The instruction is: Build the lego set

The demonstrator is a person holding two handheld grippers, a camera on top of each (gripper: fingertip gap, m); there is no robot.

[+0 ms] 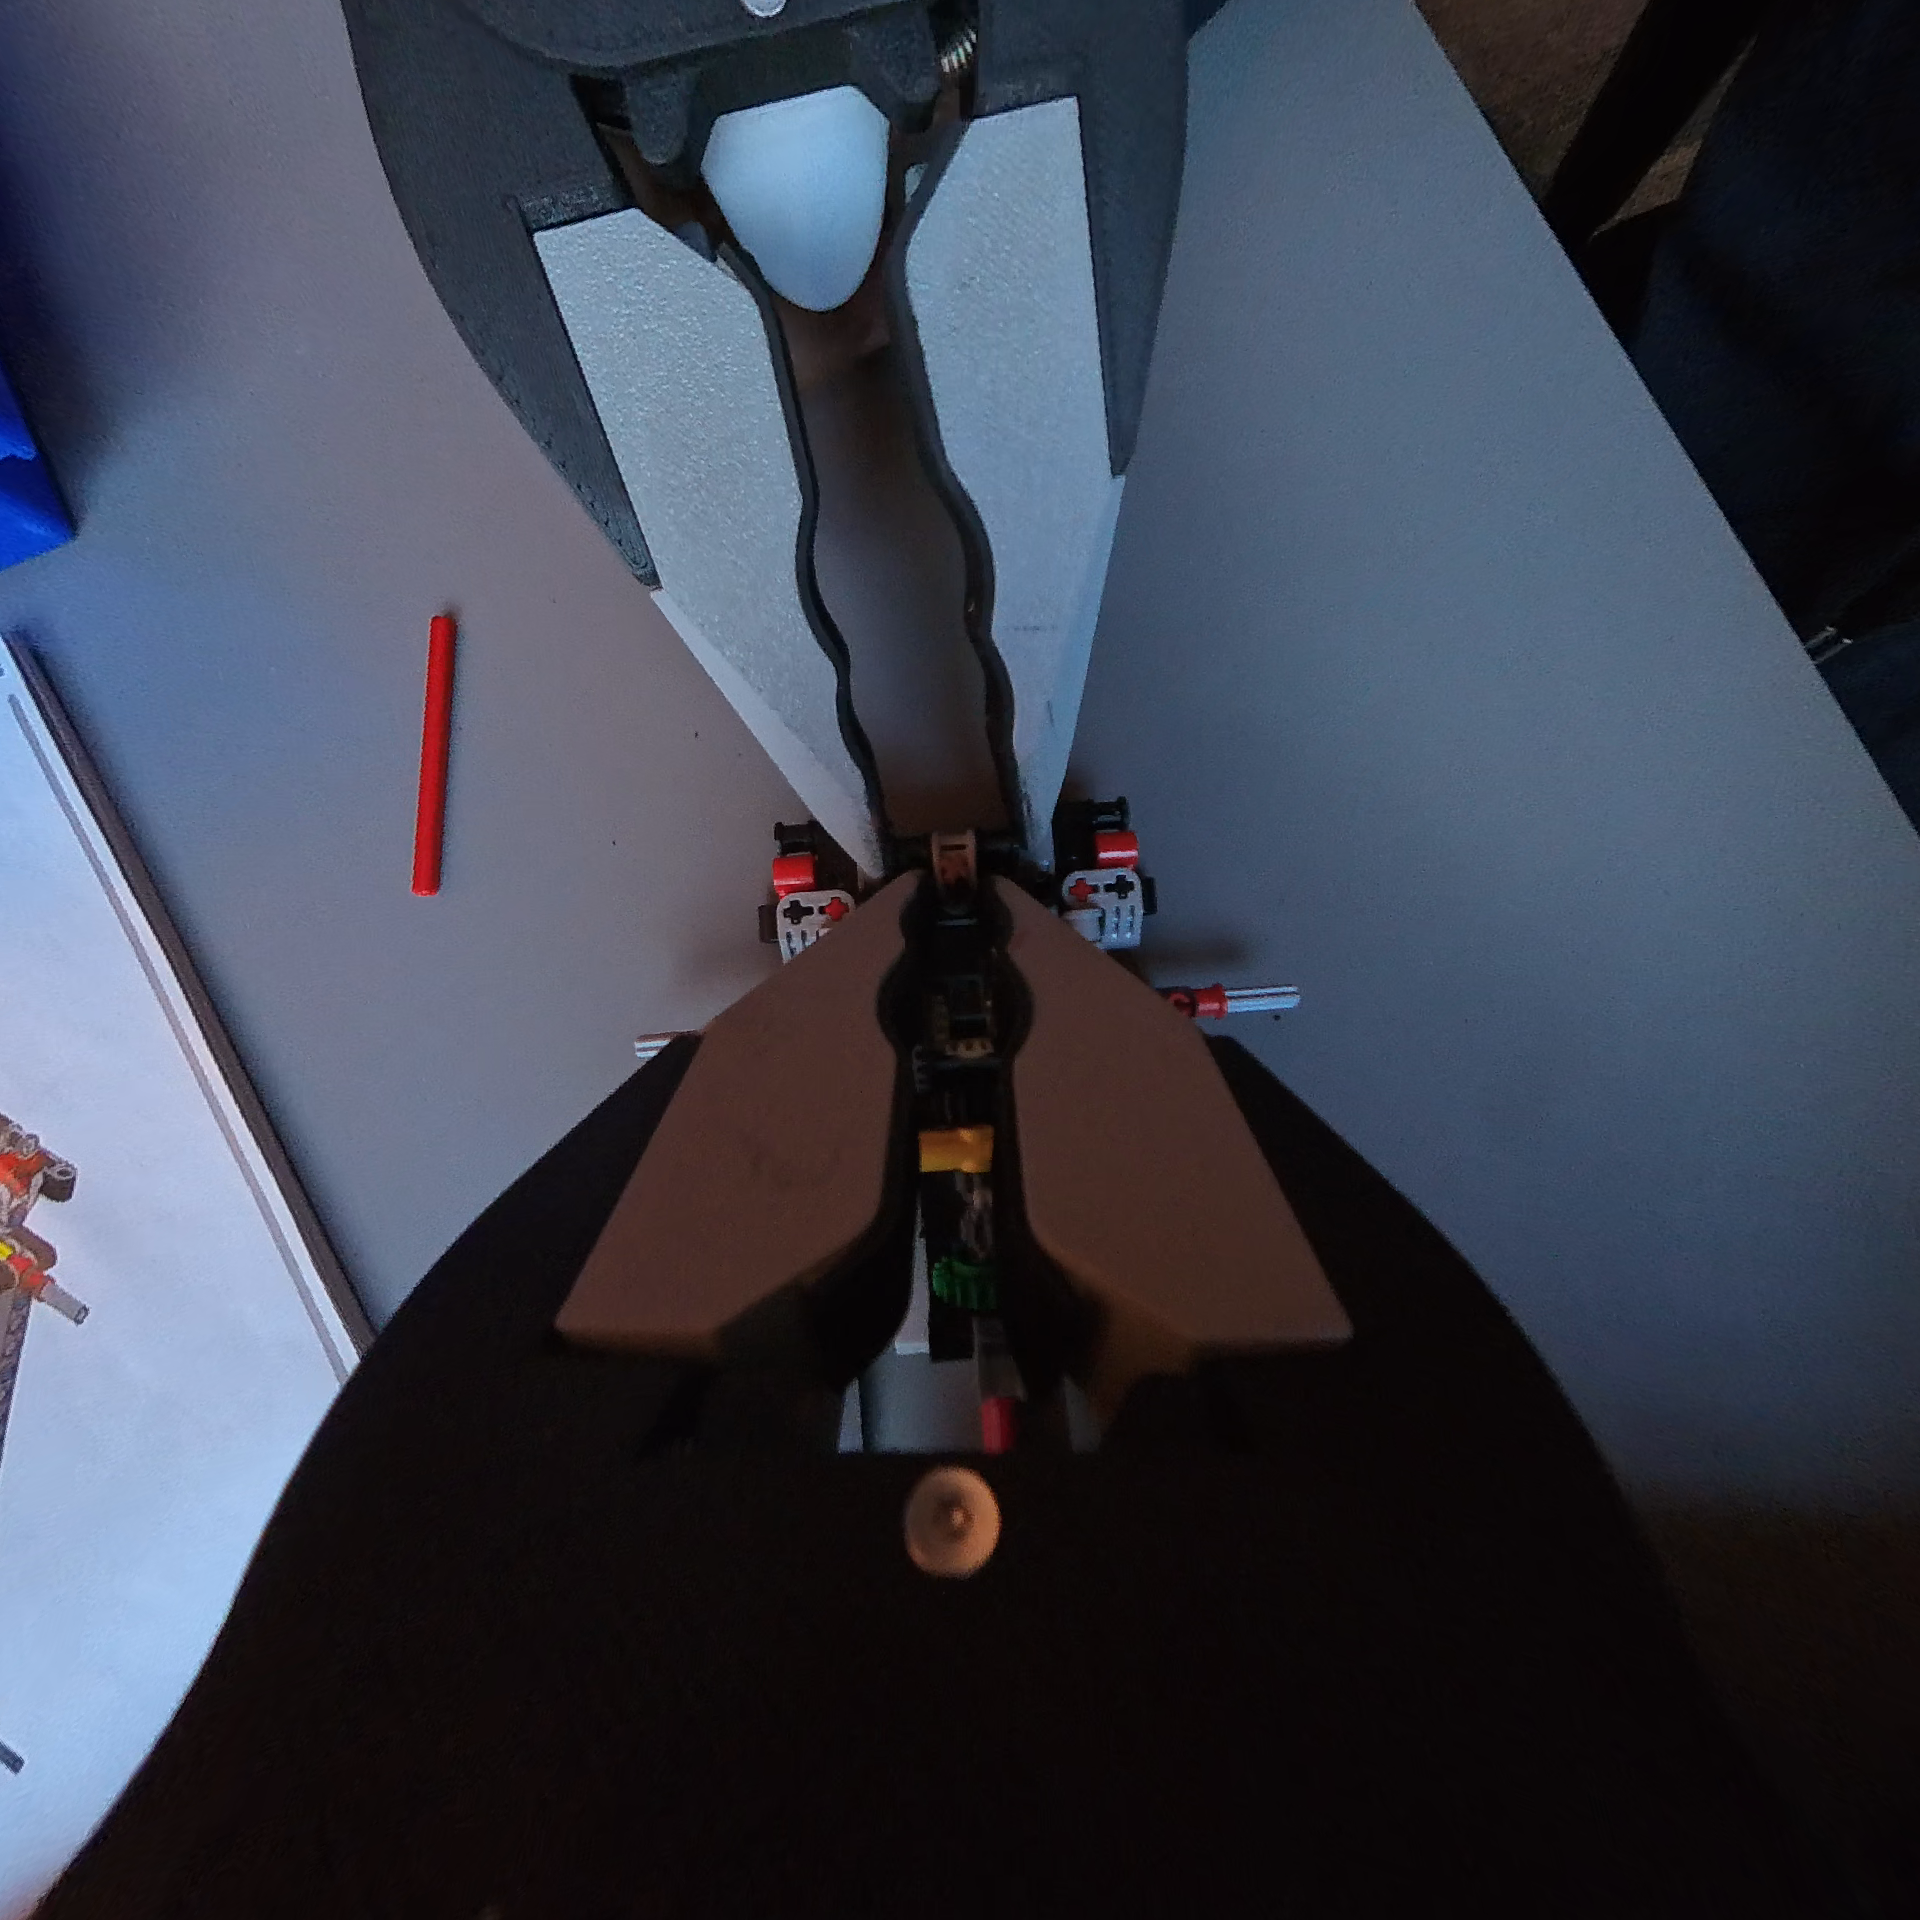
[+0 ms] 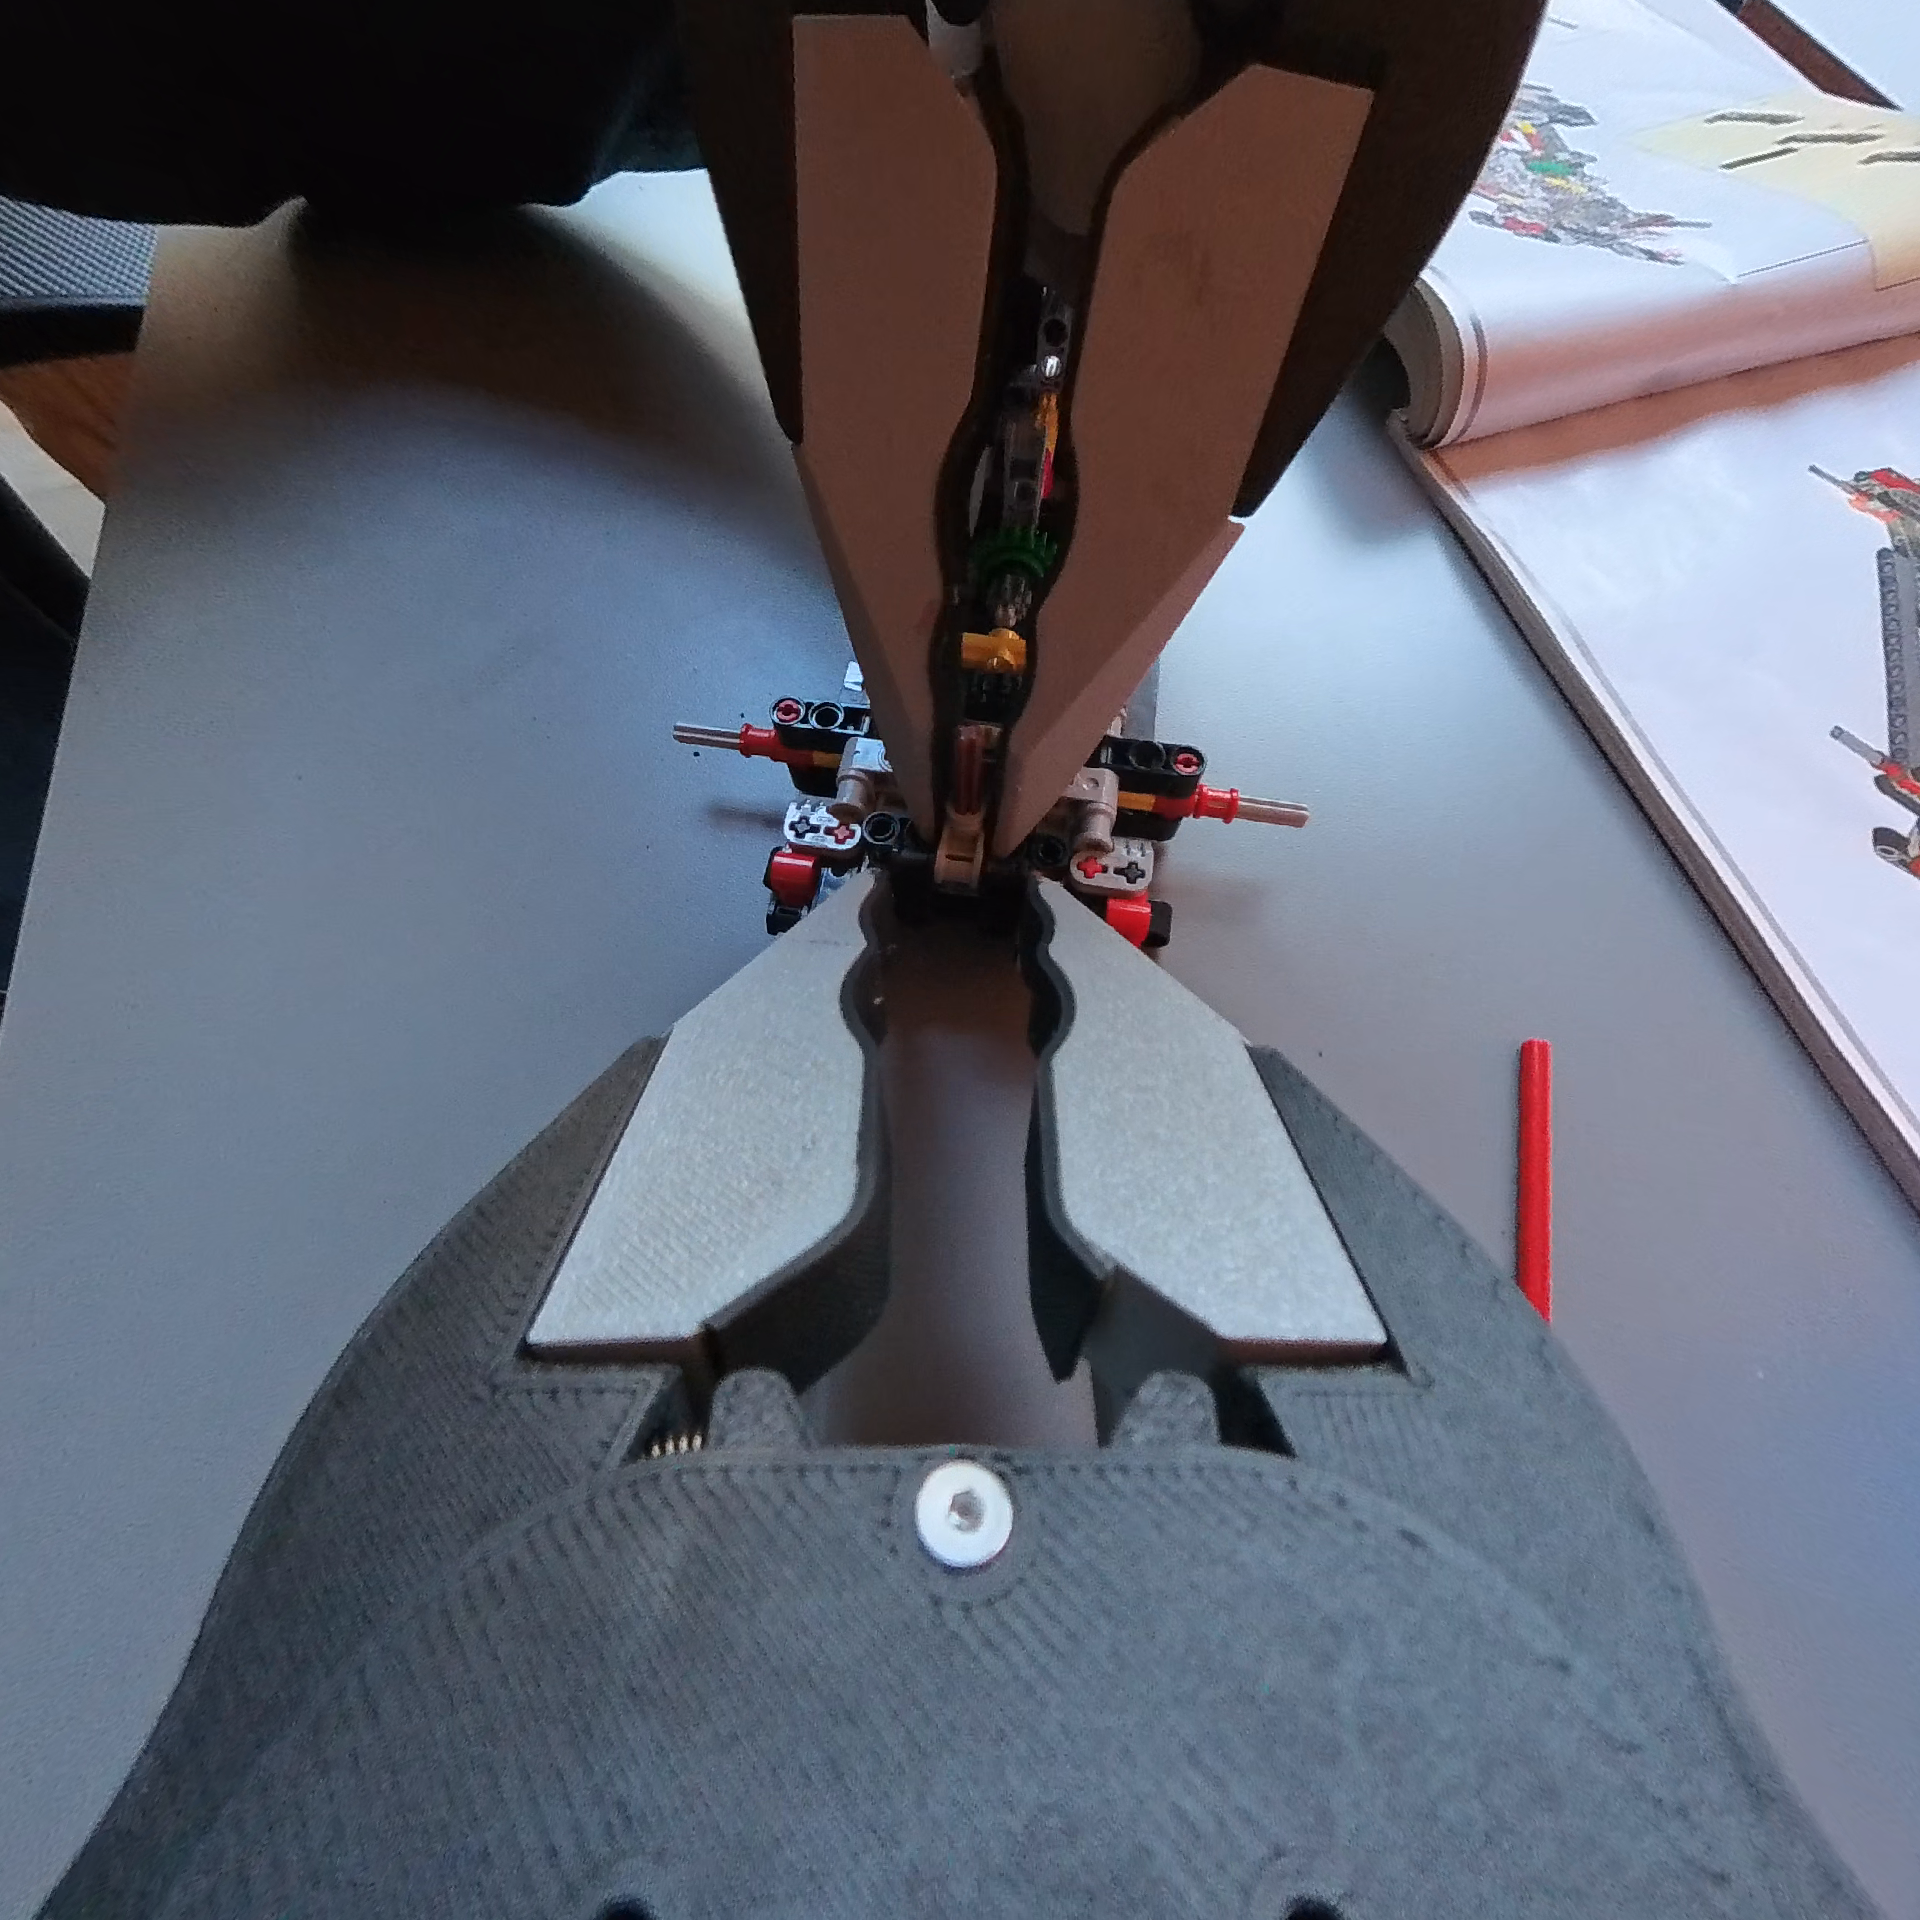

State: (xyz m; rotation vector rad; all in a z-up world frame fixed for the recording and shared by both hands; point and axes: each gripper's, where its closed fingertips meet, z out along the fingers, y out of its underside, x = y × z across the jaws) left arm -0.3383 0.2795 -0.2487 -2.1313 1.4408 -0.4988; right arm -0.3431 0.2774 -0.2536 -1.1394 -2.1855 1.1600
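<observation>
Black, red and grey toy-brick model (image 2: 977, 821) on grey worktop (image 2: 416, 727) is clamped from opposite ends by left gripper (image 1: 954, 883) fingers and right gripper (image 2: 961, 914) fingers; loose red axle rod (image 2: 1535, 1174) is seen nearby.

The left gripper (image 1: 951, 883) had a smooth black body, tan wedge-shaped fingers (image 1: 790, 1122) edged with wavy black pads, and one pale screw (image 1: 951, 1522). The right gripper (image 2: 956, 914) had a ribbed grey printed shell, light-grey fingers (image 2: 748, 1174), and a silver hex screw (image 2: 963, 1512).
</observation>
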